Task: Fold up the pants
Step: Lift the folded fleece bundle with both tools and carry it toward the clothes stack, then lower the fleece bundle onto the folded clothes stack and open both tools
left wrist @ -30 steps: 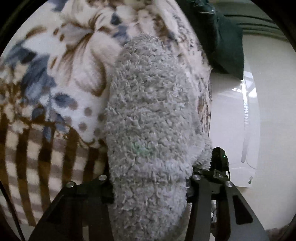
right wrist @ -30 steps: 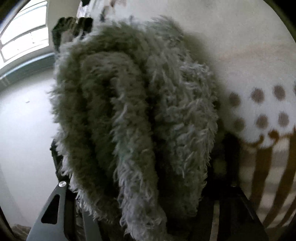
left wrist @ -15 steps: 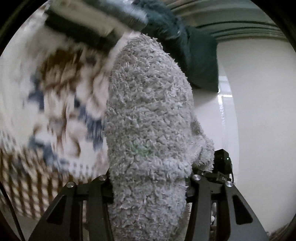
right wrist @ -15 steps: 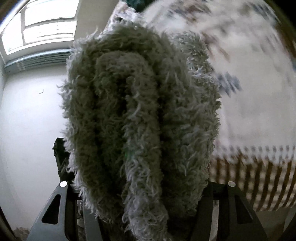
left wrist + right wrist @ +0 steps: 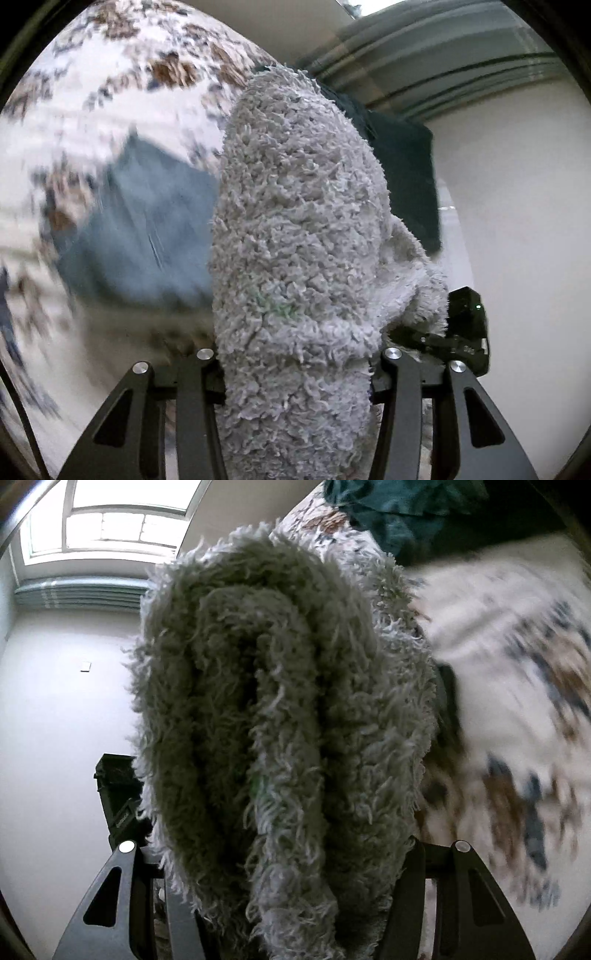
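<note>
The grey fleece pants (image 5: 295, 240) are folded into a thick bundle that fills the middle of the left wrist view. My left gripper (image 5: 295, 373) is shut on the bundle, its black fingers pressing both sides. In the right wrist view the same fluffy pants (image 5: 280, 709) show stacked folded layers end-on, and my right gripper (image 5: 280, 853) is shut on them. The bundle hangs lifted above the flower-patterned bedspread (image 5: 110, 92). The other gripper's black body (image 5: 465, 325) shows past the pants.
A folded blue garment (image 5: 144, 229) lies on the bedspread, blurred. Dark green clothes (image 5: 406, 177) (image 5: 399, 513) sit at the bed's far end. A white wall (image 5: 66, 709), a radiator (image 5: 77, 594) and a window (image 5: 122, 517) stand beyond the bed's edge.
Both grippers have risen and swept along the bed with the pants bundle held between them. The striped bedspread edge has left view and a folded blue garment has appeared.
</note>
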The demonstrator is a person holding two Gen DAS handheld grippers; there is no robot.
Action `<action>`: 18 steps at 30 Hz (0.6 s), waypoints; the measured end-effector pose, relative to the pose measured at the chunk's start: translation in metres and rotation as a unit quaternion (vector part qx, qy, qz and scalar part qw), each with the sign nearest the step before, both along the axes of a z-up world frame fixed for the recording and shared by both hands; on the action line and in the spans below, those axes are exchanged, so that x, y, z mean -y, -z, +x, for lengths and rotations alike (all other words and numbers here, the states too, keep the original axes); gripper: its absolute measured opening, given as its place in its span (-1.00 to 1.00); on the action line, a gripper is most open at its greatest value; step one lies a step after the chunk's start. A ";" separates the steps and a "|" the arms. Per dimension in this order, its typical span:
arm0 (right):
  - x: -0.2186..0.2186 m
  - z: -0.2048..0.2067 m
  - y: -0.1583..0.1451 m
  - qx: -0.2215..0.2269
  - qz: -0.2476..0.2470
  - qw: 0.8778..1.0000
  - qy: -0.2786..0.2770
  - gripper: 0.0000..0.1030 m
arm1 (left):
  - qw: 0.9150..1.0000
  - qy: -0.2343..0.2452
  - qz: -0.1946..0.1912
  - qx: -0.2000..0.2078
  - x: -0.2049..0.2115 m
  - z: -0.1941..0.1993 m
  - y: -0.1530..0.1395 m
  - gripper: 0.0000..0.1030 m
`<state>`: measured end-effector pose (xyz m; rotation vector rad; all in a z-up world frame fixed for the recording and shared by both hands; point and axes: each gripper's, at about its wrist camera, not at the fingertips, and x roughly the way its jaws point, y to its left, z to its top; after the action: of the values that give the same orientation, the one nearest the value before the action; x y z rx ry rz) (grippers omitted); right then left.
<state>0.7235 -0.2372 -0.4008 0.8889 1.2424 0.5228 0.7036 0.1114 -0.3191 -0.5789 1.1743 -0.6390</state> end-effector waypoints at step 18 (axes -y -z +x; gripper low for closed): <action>-0.065 0.107 0.027 -0.008 -0.259 0.965 -0.028 0.79 | 0.954 -0.043 0.295 0.031 -0.026 0.091 0.053 0.67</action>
<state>0.8302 -0.1723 -0.4273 0.4167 1.3364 0.2134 0.7941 0.1378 -0.3722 -0.0982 1.1995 -0.2052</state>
